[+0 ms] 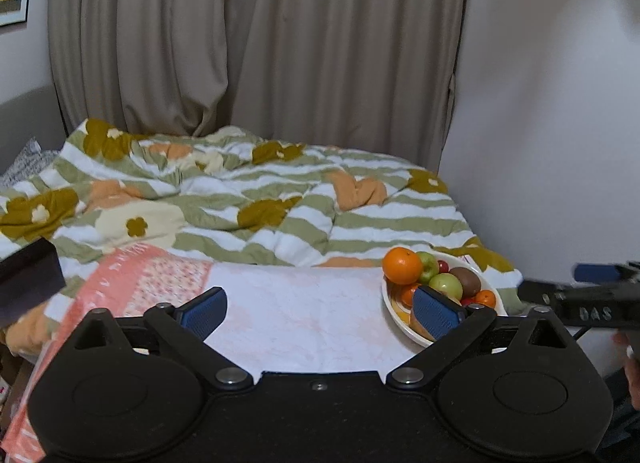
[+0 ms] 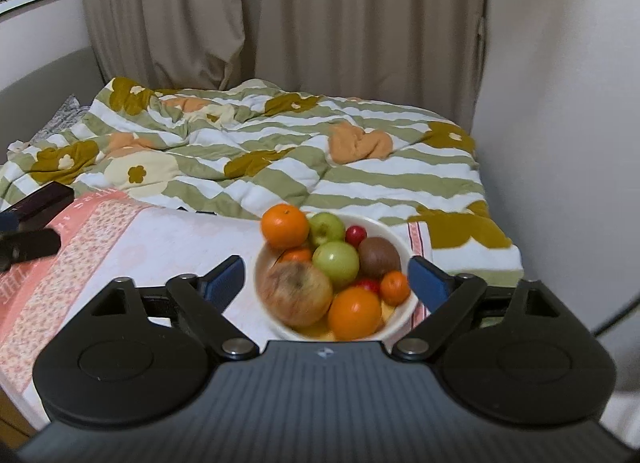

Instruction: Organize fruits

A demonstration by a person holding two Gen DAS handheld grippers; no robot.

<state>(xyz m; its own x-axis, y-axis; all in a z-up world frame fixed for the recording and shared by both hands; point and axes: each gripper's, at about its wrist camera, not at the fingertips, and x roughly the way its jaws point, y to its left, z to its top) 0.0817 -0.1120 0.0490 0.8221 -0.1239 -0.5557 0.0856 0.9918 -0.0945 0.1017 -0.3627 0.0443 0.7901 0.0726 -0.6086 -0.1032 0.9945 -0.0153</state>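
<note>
At nine o'clock of the bowl point(image 2: 400, 237), the pink-edged cloth point(image 2: 160, 239) lies bare. Every visible fruit point(image 2: 335, 264) sits piled inside, so sorting looks finished. Left claw point(image 1: 322, 309) and right claw point(image 2: 326, 283) gape wide, holding nothing.

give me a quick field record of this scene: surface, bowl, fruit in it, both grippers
surface: pale pink patterned cloth beside a green-striped floral quilt
bowl: round white bowl on the cloth, piled full
fruit: large orange, two green apples, brown kiwi, blotchy reddish apple, small red fruits, more oranges
left gripper: jaws open, empty
right gripper: jaws open, empty, bowl beyond them
</note>
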